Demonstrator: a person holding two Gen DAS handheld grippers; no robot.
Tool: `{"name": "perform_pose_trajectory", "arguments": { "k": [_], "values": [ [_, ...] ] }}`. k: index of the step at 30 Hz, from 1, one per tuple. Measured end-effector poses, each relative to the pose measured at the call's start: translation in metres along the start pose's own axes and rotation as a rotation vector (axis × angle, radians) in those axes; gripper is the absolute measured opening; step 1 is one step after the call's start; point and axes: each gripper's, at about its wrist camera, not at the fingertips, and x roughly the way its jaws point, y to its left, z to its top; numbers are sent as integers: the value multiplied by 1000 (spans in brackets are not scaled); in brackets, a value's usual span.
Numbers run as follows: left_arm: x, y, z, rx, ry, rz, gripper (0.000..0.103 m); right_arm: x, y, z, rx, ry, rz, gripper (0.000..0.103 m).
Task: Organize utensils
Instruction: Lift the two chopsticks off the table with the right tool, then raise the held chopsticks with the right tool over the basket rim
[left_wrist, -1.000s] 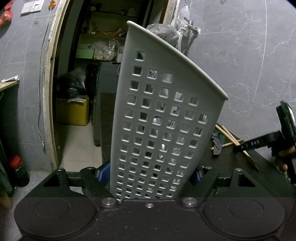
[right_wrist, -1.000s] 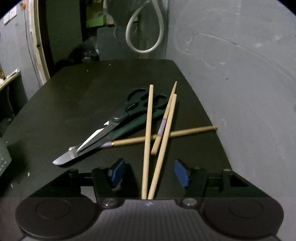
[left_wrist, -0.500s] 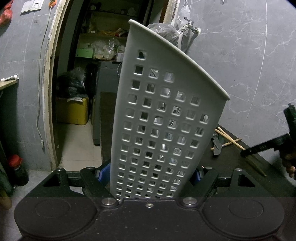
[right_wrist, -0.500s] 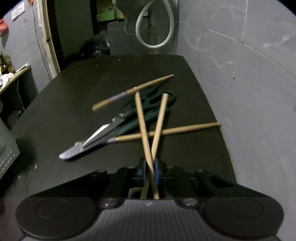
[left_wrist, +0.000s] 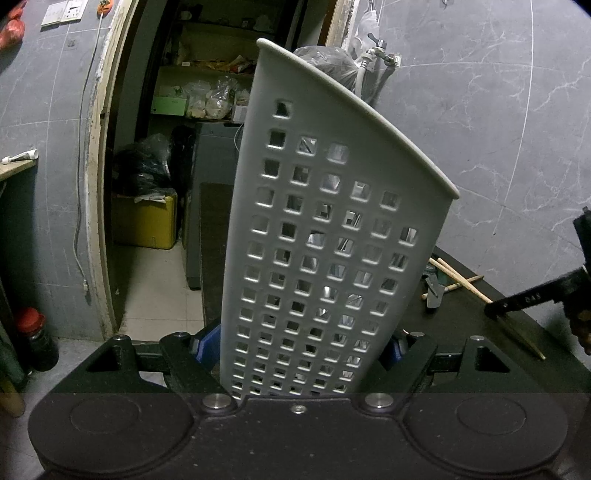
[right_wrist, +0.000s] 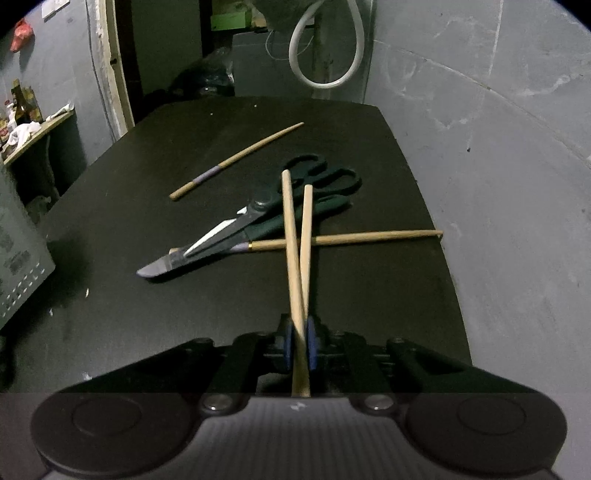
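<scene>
My left gripper (left_wrist: 301, 347) is shut on a tall grey perforated utensil holder (left_wrist: 325, 240) and holds it upright; its edge shows at far left in the right wrist view (right_wrist: 18, 266). My right gripper (right_wrist: 299, 338) is shut on two wooden chopsticks (right_wrist: 295, 236), crossed and lifted above the black table (right_wrist: 147, 314). On the table lie dark-handled scissors (right_wrist: 266, 218), a knife (right_wrist: 162, 264) under them, one chopstick (right_wrist: 343, 239) across the knife, and another chopstick (right_wrist: 236, 161) farther back left.
The grey wall (right_wrist: 498, 184) runs close along the table's right edge. A white hose loop (right_wrist: 325, 48) hangs behind the table's far end. An open doorway (left_wrist: 166, 166) with shelves and a yellow box lies left of the holder.
My right gripper closed on two chopsticks and lifted them off the pile. One loose chopstick was knocked to the back left. The holder in my left gripper stayed still.
</scene>
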Motion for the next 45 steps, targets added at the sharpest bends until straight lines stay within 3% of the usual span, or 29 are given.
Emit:
{"name": "perform_pose_trajectory", "arguments": {
  "k": [4,10,11,13,21,28,36,45],
  "values": [
    [0,1,0,0,2,1,82,13,-1,13,2,-1,12,38],
    [1,0,1,4,5,3,82,33,6,37,-30,7,23,42],
    [1,0,1,4,5,3,82,35,7,40,-38,11,26,41],
    [1,0,1,4,6,3,82,36,6,44,-37,17,45,16],
    [2,0,1,1,7,1,82,29,-3,35,20,-4,51,15],
    [3,0,1,5,9,4,82,-2,-16,10,128,-181,149,15],
    [4,-2,1,10,10,8,82,-54,8,-3,135,-436,278,15],
    [3,-3,1,7,10,7,82,-81,34,15,183,-665,442,15]
  ]
}}
